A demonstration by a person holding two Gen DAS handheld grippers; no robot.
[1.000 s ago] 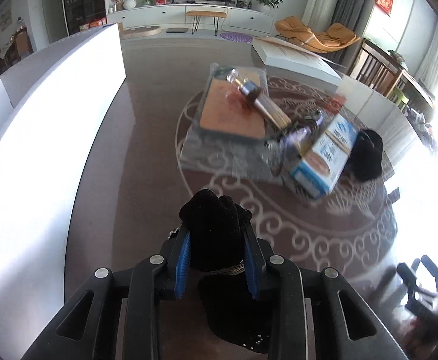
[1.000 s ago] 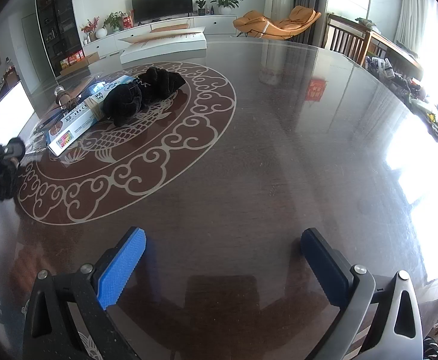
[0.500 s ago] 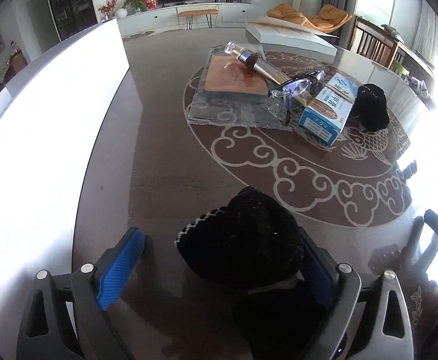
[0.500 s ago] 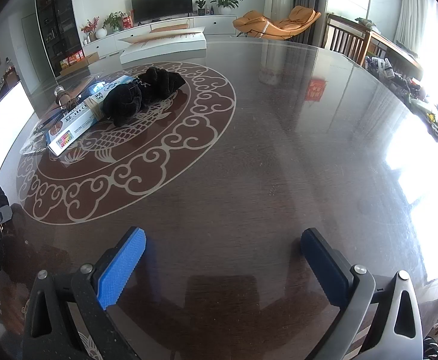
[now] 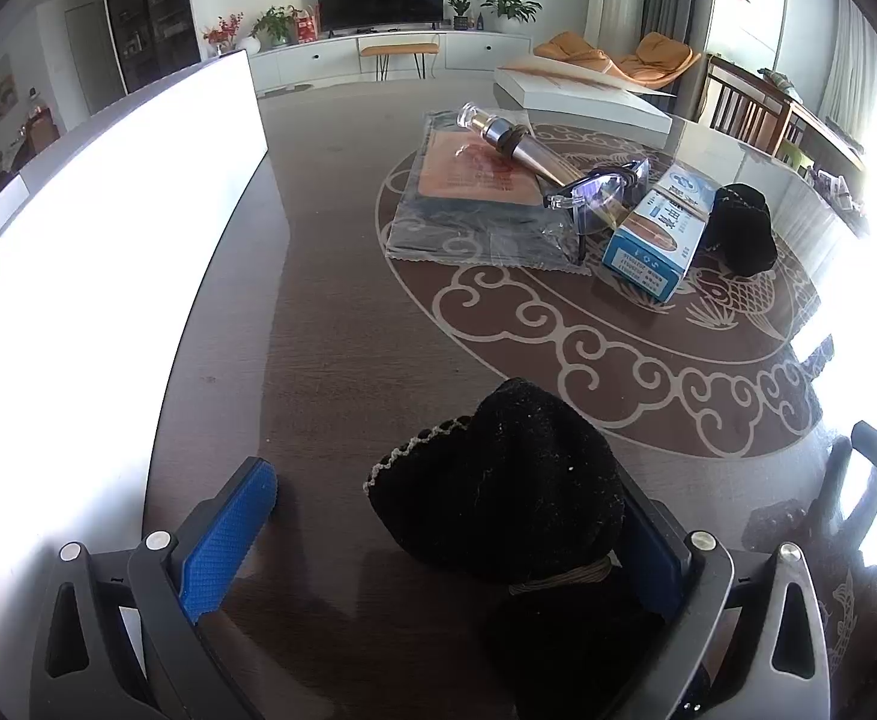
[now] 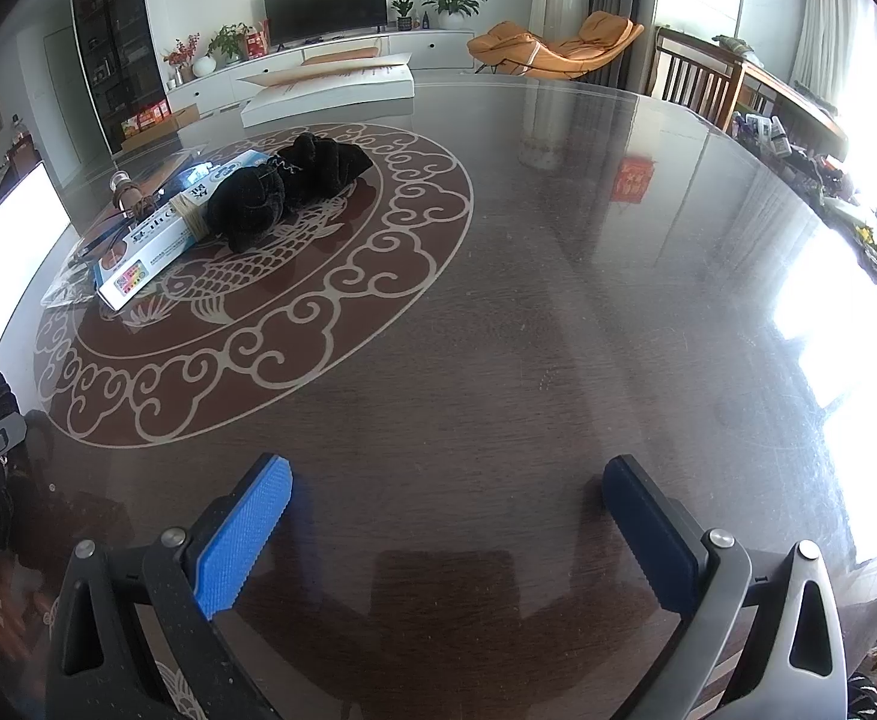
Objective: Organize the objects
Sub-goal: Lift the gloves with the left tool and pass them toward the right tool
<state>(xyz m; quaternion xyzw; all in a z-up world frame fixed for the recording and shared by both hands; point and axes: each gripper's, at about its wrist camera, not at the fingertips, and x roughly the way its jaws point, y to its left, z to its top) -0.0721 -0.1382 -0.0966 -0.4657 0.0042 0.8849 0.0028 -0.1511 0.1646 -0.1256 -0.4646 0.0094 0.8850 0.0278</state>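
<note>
The black knitted pouch (image 5: 498, 492) sits low in the centre of my left wrist view, resting on the dark glossy table (image 5: 342, 324), and I judge it light, soft and floppy, with nothing stiff to push against. It has a pale stitched hem on its left edge and a thin cord cinched round it near the bottom of the frame; if I need it again I would pinch the bunched waist at that cord, where the fabric is gathered and least likely to slide. My left gripper (image 5: 450, 534) has just been opening and now stands at its widest: the left blue pad is well clear of the cloth, while the pouch leans against the right finger, loose rather than clamped. My right gripper (image 6: 447, 516) hangs equally wide over bare table at the bottom of its view, touching nothing. The remaining clutter lies in the upper right of the left view: a second black pouch (image 5: 741, 228), a blue and white carton (image 5: 657, 240), clear glasses (image 5: 600, 195) and a slim bottle (image 5: 516, 141) on a plastic-wrapped packet (image 5: 468, 204)
</note>
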